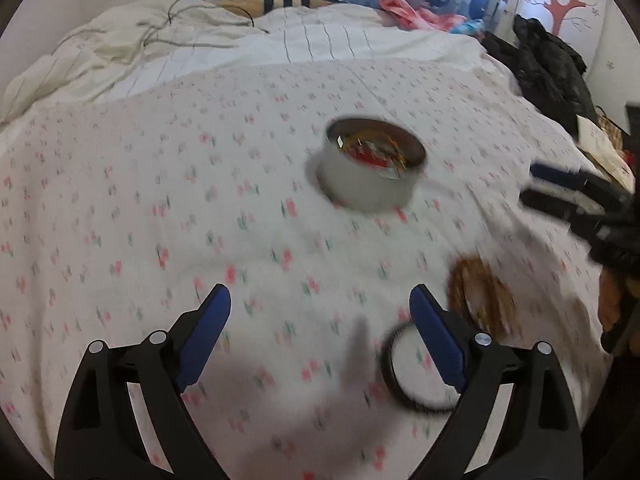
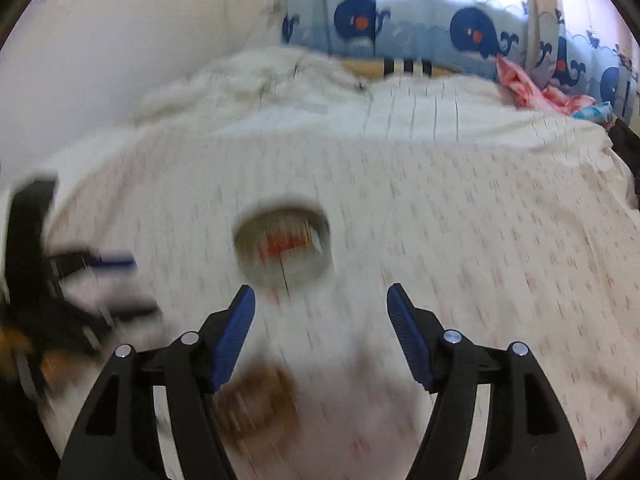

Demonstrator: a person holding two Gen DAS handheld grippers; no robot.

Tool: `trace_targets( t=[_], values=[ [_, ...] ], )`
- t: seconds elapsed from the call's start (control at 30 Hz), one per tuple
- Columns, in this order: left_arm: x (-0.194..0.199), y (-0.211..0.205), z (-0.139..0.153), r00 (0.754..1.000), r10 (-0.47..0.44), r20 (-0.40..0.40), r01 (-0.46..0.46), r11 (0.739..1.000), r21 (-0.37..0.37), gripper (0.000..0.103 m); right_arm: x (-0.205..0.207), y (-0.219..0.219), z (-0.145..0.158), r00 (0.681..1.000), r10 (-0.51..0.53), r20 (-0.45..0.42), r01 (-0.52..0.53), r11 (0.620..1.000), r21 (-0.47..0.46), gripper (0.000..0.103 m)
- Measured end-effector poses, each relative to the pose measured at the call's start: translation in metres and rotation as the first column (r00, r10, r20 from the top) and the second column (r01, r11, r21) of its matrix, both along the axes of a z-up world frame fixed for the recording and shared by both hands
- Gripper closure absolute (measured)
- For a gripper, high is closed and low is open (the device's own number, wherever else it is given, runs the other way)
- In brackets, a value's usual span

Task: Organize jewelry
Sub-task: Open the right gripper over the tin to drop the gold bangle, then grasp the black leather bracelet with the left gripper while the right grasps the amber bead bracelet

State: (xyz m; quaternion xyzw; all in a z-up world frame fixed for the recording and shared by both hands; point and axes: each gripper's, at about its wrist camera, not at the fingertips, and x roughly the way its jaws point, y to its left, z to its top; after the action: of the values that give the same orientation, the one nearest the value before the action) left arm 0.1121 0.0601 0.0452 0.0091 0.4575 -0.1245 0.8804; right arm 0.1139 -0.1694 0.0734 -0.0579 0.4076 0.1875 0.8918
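Observation:
A round metal tin (image 1: 374, 164) stands on the flowered bedsheet (image 1: 160, 200) and holds red and gold jewelry. It also shows, blurred, in the right wrist view (image 2: 284, 246). A brown beaded bracelet coil (image 1: 480, 296) lies on the sheet to the right, and a black ring bangle (image 1: 390, 372) lies by my left gripper's right finger. My left gripper (image 1: 320, 300) is open and empty above the sheet. My right gripper (image 2: 320, 300) is open and empty; the brown coil (image 2: 256, 404) lies under its left finger. Each gripper shows in the other's view: the right gripper (image 1: 560, 188) and the left gripper (image 2: 116, 280).
A rumpled white quilt (image 1: 200, 52) lies across the head of the bed. A whale-print curtain (image 2: 440, 28) hangs behind. Pink cloth (image 1: 408, 8) and black clothing (image 1: 552, 64) lie at the far right bed edge.

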Motion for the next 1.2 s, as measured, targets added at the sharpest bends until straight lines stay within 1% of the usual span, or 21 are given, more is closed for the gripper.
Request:
trace_targets(
  t=[0.07, 0.13, 0.2, 0.23, 0.37, 0.4, 0.43, 0.5, 0.57, 0.6, 0.67, 0.7, 0.73, 0.77, 0.87, 0.9, 0.97, 1.03, 1.1, 1.13, 1.2],
  values=[
    [-0.012, -0.003, -0.009, 1.000, -0.011, -0.028, 0.011, 1.000, 0.003, 0.016, -0.004, 0.001, -0.011, 0.999, -0.001, -0.042, -0.001, 0.999, -0.050, 0.037],
    [-0.015, -0.011, -0.012, 0.998, -0.047, -0.036, 0.048, 0.999, 0.017, 0.016, -0.003, 0.007, -0.013, 0.999, 0.022, -0.045, -0.023, 0.999, -0.037, 0.037],
    [-0.017, -0.021, -0.015, 0.995, -0.090, -0.034, 0.091, 0.994, 0.052, 0.016, -0.002, 0.015, -0.015, 0.999, 0.039, -0.032, -0.040, 0.999, -0.035, 0.037],
    [-0.019, -0.025, -0.019, 0.994, -0.100, -0.036, 0.102, 0.991, 0.085, 0.016, -0.002, 0.020, -0.018, 0.998, 0.047, -0.031, -0.049, 0.997, -0.057, 0.037],
    [-0.016, -0.031, -0.034, 0.993, -0.095, -0.070, 0.105, 0.981, 0.163, 0.016, -0.001, 0.039, -0.037, 0.998, 0.061, -0.025, -0.065, 0.969, -0.240, 0.037],
    [-0.016, -0.030, -0.034, 0.994, -0.088, -0.065, 0.098, 0.980, 0.174, 0.016, -0.001, 0.042, -0.041, 0.999, 0.054, 0.003, -0.051, 0.957, -0.287, 0.037],
    [-0.014, -0.029, -0.034, 0.996, -0.071, -0.053, 0.080, 0.979, 0.189, 0.016, 0.001, 0.043, -0.042, 0.999, 0.032, 0.024, -0.024, 0.951, -0.307, 0.037],
    [-0.009, -0.023, -0.033, 1.000, -0.012, -0.018, 0.016, 0.975, 0.222, 0.015, 0.009, 0.037, -0.042, 0.996, -0.051, 0.071, 0.072, 0.937, -0.342, 0.037],
    [-0.002, -0.013, -0.029, 0.998, 0.063, 0.001, -0.061, 0.974, 0.217, 0.015, 0.016, 0.026, -0.039, 0.994, -0.096, 0.057, 0.109, 0.951, -0.289, 0.037],
    [0.001, -0.007, -0.027, 0.997, 0.080, 0.000, -0.079, 0.977, 0.199, 0.015, 0.017, 0.018, -0.035, 0.995, -0.099, 0.025, 0.102, 0.973, -0.207, 0.037],
    [0.002, 0.006, -0.021, 0.994, 0.110, -0.010, -0.107, 0.986, 0.126, 0.015, 0.014, 0.012, -0.028, 0.998, -0.058, -0.016, 0.056, 0.993, -0.106, 0.037],
    [0.001, 0.008, -0.020, 0.994, 0.102, -0.026, -0.099, 0.991, 0.093, 0.015, 0.012, 0.014, -0.027, 0.999, -0.025, -0.036, 0.022, 0.996, -0.085, 0.037],
    [0.001, 0.007, -0.021, 0.995, 0.090, -0.038, -0.087, 0.993, 0.078, 0.015, 0.010, 0.017, -0.028, 0.999, 0.004, -0.047, -0.007, 0.997, -0.082, 0.037],
    [0.002, 0.005, -0.023, 0.996, 0.076, -0.050, -0.072, 0.995, 0.074, 0.015, 0.007, 0.023, -0.031, 0.998, 0.031, -0.050, -0.036, 0.994, -0.107, 0.037],
    [0.001, -0.010, -0.034, 0.996, 0.030, -0.085, -0.019, 0.991, 0.130, 0.015, 0.006, 0.045, -0.050, 0.997, 0.064, -0.053, -0.076, 0.963, -0.260, 0.037],
    [0.000, -0.014, -0.036, 0.996, 0.020, -0.085, -0.007, 0.989, 0.150, 0.015, 0.005, 0.048, -0.052, 0.998, 0.062, -0.026, -0.067, 0.952, -0.298, 0.037],
    [-0.001, -0.018, -0.034, 0.998, 0.017, -0.063, -0.005, 0.985, 0.173, 0.015, 0.008, 0.046, -0.051, 1.000, 0.004, 0.022, 0.004, 0.945, -0.327, 0.037],
    [0.002, -0.014, -0.033, 0.997, 0.046, -0.060, -0.036, 0.987, 0.159, 0.015, 0.014, 0.031, -0.046, 0.998, -0.059, 0.022, 0.063, 0.960, -0.273, 0.037],
    [0.004, -0.008, -0.035, 0.995, 0.071, -0.073, -0.060, 0.989, 0.134, 0.015, 0.019, 0.017, -0.043, 0.992, -0.122, 0.017, 0.123, 0.962, -0.246, 0.037],
    [0.005, -0.006, -0.036, 0.994, 0.076, -0.078, -0.066, 0.990, 0.124, 0.015, 0.020, 0.013, -0.042, 0.992, -0.125, 0.003, 0.122, 0.967, -0.224, 0.037],
    [0.007, -0.006, -0.037, 0.994, 0.074, -0.082, -0.063, 0.990, 0.124, 0.014, 0.023, 0.007, -0.039, 0.994, -0.099, -0.052, 0.092, 0.988, -0.125, 0.037]
  ],
)
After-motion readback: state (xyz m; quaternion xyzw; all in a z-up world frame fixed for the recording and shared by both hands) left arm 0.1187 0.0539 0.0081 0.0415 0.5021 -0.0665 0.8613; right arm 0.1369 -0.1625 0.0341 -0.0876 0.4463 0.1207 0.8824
